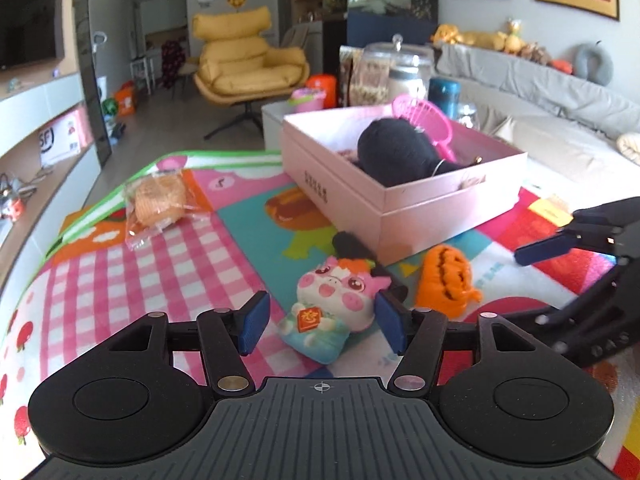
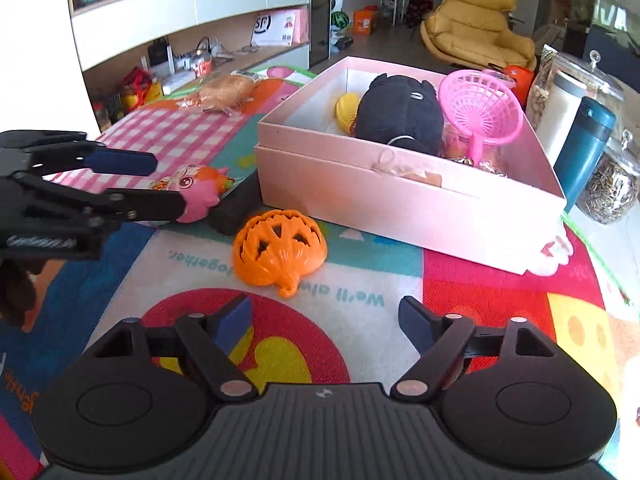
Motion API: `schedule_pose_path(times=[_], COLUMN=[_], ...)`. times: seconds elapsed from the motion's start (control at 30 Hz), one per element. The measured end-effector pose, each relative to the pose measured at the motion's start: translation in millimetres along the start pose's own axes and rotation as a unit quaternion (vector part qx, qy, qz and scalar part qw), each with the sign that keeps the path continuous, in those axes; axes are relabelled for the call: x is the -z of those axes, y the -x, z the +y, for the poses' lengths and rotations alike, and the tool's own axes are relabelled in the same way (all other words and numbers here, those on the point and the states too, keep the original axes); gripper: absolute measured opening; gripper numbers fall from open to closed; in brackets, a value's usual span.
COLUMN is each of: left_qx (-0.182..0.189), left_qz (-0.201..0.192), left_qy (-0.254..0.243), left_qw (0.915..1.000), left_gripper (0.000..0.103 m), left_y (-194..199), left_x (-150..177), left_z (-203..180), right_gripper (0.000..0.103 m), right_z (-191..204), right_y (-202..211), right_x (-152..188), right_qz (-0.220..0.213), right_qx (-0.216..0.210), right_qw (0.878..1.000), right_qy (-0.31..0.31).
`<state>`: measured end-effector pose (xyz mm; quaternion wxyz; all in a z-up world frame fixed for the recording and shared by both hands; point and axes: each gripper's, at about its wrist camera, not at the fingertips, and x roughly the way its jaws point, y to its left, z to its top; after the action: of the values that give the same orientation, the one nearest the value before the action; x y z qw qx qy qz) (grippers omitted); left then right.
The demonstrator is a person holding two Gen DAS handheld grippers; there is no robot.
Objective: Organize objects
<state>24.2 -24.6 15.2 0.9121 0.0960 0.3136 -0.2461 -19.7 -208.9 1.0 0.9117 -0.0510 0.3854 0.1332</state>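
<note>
Playmat [image 1: 120,264] | left fingers [image 1: 316,324] straddle pink plush [image 1: 332,300], apart | right fingers [image 2: 324,320] wide, empty

left tool [image 1: 320,322] parted, right tool [image 2: 324,320] spread wide

Both wrist views look down low across the mat [image 1: 120,248]; pink box [image 2: 400,208] shared.

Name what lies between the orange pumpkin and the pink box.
Only bare play mat; the orange pumpkin and the pink box stand apart, as the right wrist view shows.
</note>
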Motion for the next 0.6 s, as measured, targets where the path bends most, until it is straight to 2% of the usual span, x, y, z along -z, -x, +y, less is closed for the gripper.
schedule_pose_path(times=[0.13, 0.27, 0.4, 0.5, 0.6], left_qx=[-0.016, -0.019, -0.023, -0.029, -0.058], left_qz=[0.022, 0.03, 0.029, 0.031, 0.026], left_qy=[0.005, 0.015, 0.02, 0.042, 0.065], left_qw=[0.9996, 0.9992, 0.9991, 0.9982, 0.9959], left_gripper=[0.064, 0.055, 0.054, 0.053, 0.053], left_y=[-10, -10, -9, -5, 6], left_x=[-4, -3, -1, 1, 8], left_z=[1, 1, -1, 3, 11], right_gripper=[0.089, 0.092, 0.097, 0.098, 0.098], right_z=[2, 1, 4, 5, 8], right_y=[2, 3, 1, 0, 0], right_x=[8, 7, 7, 6, 6], right_qz=[-0.023, -0.025, -0.026, -0.025, -0.026], right_qx=[-0.002, -0.01, -0.012, -0.01, -0.002], right_qw=[1.0, 1.0, 1.0, 1.0, 1.0], right_qy=[0.0, -0.002, 0.003, 0.003, 0.007])
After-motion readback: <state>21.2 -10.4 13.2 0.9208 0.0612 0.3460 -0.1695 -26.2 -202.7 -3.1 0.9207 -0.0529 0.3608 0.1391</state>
